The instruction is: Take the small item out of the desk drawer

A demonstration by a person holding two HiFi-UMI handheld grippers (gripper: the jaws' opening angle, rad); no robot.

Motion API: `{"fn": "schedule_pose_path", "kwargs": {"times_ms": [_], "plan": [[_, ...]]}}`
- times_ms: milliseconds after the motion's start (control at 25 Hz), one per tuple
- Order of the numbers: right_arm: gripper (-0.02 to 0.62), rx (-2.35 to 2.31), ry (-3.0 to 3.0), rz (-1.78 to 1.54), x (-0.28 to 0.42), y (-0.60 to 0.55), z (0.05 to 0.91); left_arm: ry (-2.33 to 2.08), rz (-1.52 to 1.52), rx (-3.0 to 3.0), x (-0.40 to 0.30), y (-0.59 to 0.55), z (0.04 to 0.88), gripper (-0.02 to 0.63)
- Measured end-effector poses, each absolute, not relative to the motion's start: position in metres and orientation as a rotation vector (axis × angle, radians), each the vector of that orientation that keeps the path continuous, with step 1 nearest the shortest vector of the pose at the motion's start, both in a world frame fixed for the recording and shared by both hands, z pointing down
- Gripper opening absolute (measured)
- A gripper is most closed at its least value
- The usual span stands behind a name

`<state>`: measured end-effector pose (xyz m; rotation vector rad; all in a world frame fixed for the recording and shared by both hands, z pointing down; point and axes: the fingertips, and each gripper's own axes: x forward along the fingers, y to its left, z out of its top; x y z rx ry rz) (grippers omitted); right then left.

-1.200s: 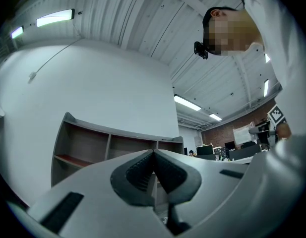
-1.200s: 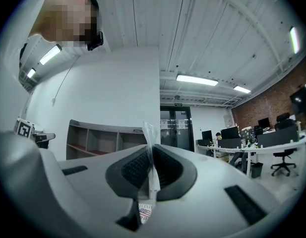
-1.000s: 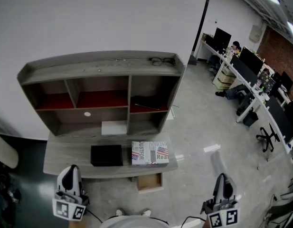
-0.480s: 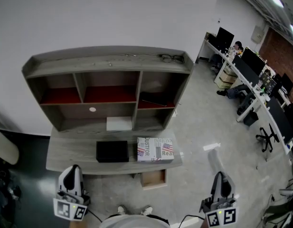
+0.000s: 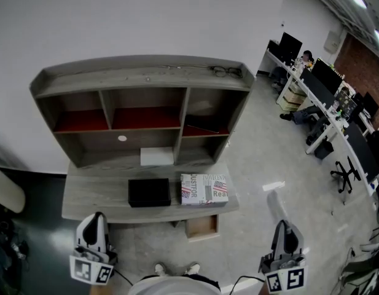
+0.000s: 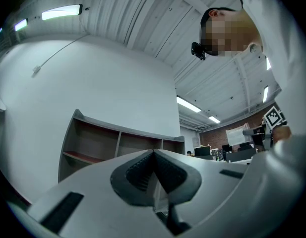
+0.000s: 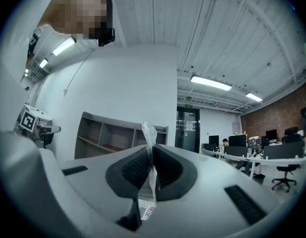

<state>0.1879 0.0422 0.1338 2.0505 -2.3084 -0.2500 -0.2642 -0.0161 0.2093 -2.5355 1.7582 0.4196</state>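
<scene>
Pinching 1 bag point(image 7: 147, 132), rt hand-held gripper point(image 7: 152, 153); 1 drawer point(image 5: 203, 226).

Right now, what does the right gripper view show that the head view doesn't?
Only the right gripper view: the right gripper with its jaws shut on a thin clear plastic wrapper. Only the head view: the black box on the desk and the pulled-out drawer beneath it. Both: the shelf unit and the office workstations.

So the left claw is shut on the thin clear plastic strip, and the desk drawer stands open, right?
Not the left: the right gripper view shows the right claw shut on the clear plastic strip; the left claw is shut on nothing. The desk drawer does stand open.
</scene>
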Motion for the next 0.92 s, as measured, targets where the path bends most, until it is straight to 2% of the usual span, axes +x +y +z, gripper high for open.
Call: {"fn": "schedule_pose_path", "kwargs": {"times_ms": [920], "plan": [[0.025, 2.025, -2.279, -0.238, 0.148, 0.06, 0.148, 1.725, 0.404, -2.599, -0.29, -0.006, 0.229, 0.017]]}}
